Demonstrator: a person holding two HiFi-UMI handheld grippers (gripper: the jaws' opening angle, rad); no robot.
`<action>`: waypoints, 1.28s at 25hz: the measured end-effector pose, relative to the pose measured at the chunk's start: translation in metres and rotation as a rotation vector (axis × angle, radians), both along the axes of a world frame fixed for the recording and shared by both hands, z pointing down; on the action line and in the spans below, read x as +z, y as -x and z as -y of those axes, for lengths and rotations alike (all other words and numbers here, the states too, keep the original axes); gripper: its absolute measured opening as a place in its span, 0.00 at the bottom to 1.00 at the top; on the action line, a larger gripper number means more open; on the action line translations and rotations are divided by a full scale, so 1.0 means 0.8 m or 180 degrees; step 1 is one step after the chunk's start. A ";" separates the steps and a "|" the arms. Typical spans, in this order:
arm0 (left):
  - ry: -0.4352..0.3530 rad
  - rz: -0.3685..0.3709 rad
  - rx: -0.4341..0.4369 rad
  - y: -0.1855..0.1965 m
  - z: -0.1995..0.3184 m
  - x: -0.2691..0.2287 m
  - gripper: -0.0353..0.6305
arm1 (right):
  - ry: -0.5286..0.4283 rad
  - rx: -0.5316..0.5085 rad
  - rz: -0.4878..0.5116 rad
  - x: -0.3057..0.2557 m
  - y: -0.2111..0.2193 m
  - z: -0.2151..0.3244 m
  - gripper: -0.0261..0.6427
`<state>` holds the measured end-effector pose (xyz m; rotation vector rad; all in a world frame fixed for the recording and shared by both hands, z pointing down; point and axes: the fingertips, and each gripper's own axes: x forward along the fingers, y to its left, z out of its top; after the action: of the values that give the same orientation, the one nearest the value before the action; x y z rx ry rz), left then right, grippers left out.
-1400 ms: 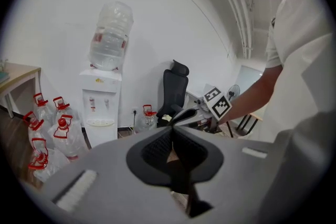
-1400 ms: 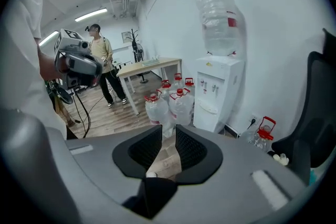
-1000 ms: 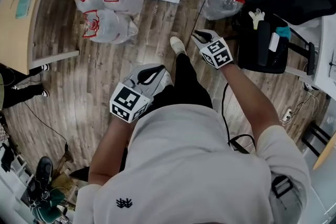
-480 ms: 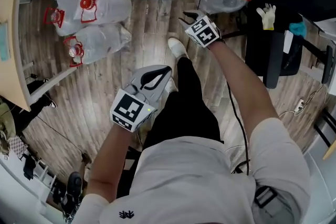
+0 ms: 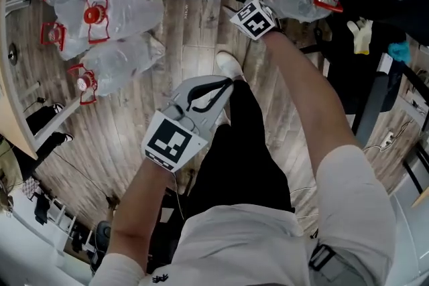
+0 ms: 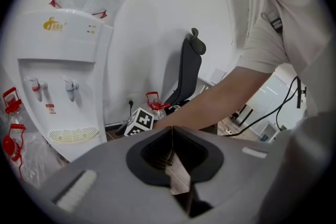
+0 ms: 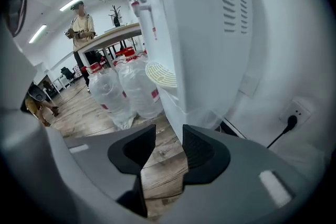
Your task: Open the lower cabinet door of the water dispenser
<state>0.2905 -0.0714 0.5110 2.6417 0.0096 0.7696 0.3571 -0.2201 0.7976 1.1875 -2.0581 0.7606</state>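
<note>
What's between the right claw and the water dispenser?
Bare wood floor, up to the water dispenser, in the right gripper view; right claw opening, empty.

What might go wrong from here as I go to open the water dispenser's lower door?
1. The right gripper, jaws opening with nothing between them, faces the dispenser's side corner rather than its front, so it may grab the wrong edge.
2. Bottles crowd the floor by its front and might block anything swinging open.
3. The plug and its cord sit just right of that gripper and could snag.
</note>
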 end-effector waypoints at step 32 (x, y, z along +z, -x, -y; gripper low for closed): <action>0.0286 -0.0080 -0.0550 0.061 0.038 0.056 0.14 | 0.0023 0.0010 -0.0491 0.088 -0.012 0.100 0.30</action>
<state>0.2420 -0.1018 0.5560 2.5272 -0.1713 0.6624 0.3666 -0.2999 0.8676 1.2070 -1.9261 0.6560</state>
